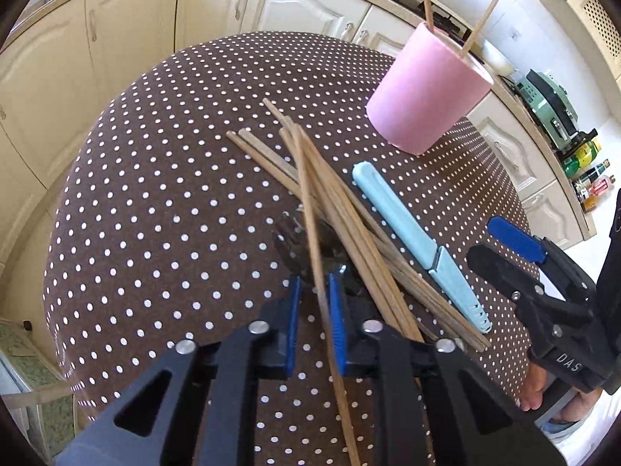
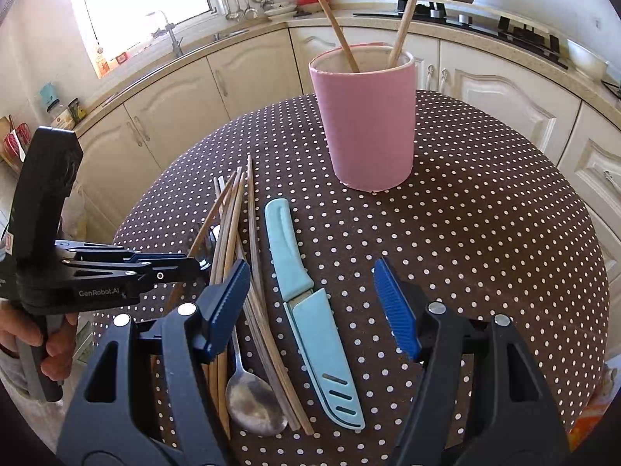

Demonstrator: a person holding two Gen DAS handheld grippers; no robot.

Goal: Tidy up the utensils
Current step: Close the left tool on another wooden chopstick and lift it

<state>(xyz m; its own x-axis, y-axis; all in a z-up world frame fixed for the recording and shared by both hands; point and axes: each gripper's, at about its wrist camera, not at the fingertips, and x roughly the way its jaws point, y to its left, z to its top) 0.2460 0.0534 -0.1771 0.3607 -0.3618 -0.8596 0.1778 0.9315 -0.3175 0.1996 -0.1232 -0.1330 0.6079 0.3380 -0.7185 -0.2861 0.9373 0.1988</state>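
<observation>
I have the left gripper (image 1: 313,303) clamped on a single wooden chopstick (image 1: 310,209), the blue pads pinching it partway along its length so the far tip sticks out toward 12 o'clock and the near end runs back under the jaws toward 6. The rest of the chopstick pile (image 1: 349,225) lies fanned across the polka-dot tablecloth (image 1: 155,194), tangled over a metal fork (image 1: 295,240) and, in the right wrist view, a spoon (image 2: 248,396). At about 3 o'clock of the pile lies the light blue sheathed knife (image 2: 306,295). The pink utensil holder (image 2: 365,116) stands upright at 1 o'clock, already with two chopsticks in it.

My right gripper (image 2: 314,310) hangs with its jaws apart, straddling the knife without touching it.

I judge the chopstick light, stiff and smooth, so it could pivot in a mid-length pinch; a grip nearer its thick end would steady it. The knife's sheath looks slippery plastic, so I would take it across the handle near the middle.
</observation>
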